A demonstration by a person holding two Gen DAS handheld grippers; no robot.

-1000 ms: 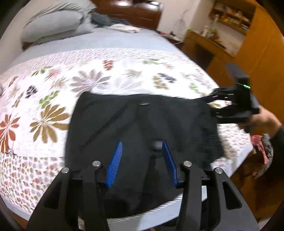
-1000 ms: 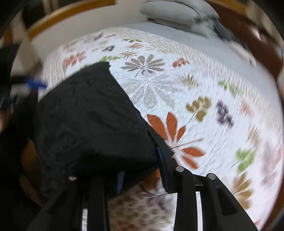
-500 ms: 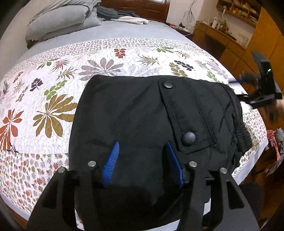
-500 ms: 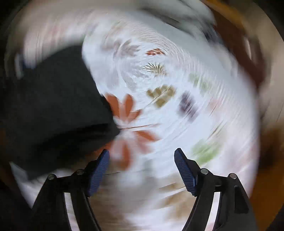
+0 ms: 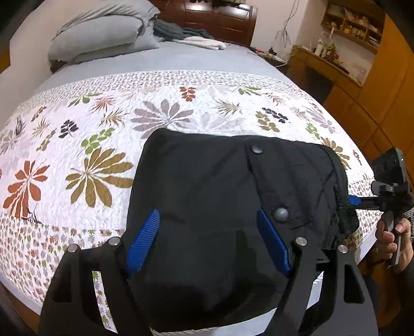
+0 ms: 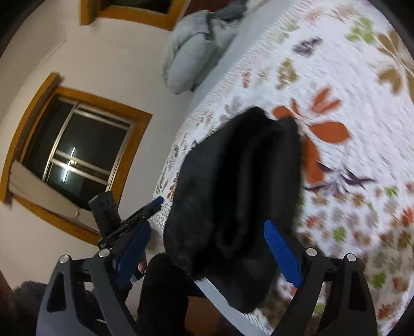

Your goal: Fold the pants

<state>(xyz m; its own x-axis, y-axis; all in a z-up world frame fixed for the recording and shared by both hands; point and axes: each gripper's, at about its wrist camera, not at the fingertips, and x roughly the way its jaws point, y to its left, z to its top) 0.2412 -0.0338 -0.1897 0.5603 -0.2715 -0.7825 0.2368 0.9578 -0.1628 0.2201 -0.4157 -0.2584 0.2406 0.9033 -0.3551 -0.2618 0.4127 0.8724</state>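
Black pants (image 5: 220, 186), folded into a thick pad with two snap buttons showing, lie on the floral quilt (image 5: 77, 144) near the bed's front edge. My left gripper (image 5: 208, 240) hovers over their near part. Its jaws are opening, and the blue pads stand apart over the cloth without pressing it. My right gripper (image 5: 362, 200), held in a hand (image 5: 390, 232), sits at the pants' right end. In the right wrist view its jaws (image 6: 208, 253) are opening wide around the pants (image 6: 233, 186) end without touching them. The left gripper (image 6: 152, 204) shows beyond.
Grey pillows (image 5: 103, 38) and a heap of clothes (image 5: 191, 36) lie at the head of the bed by a dark wooden headboard (image 5: 212, 15). A wooden desk and shelves (image 5: 336, 64) stand to the right. A window (image 6: 77, 160) is on the wall past the bed's side.
The right gripper let go of the pants' edge, opened wide and swung round to their end. The left jaws spread wider over the pants, which now lie flat and folded.
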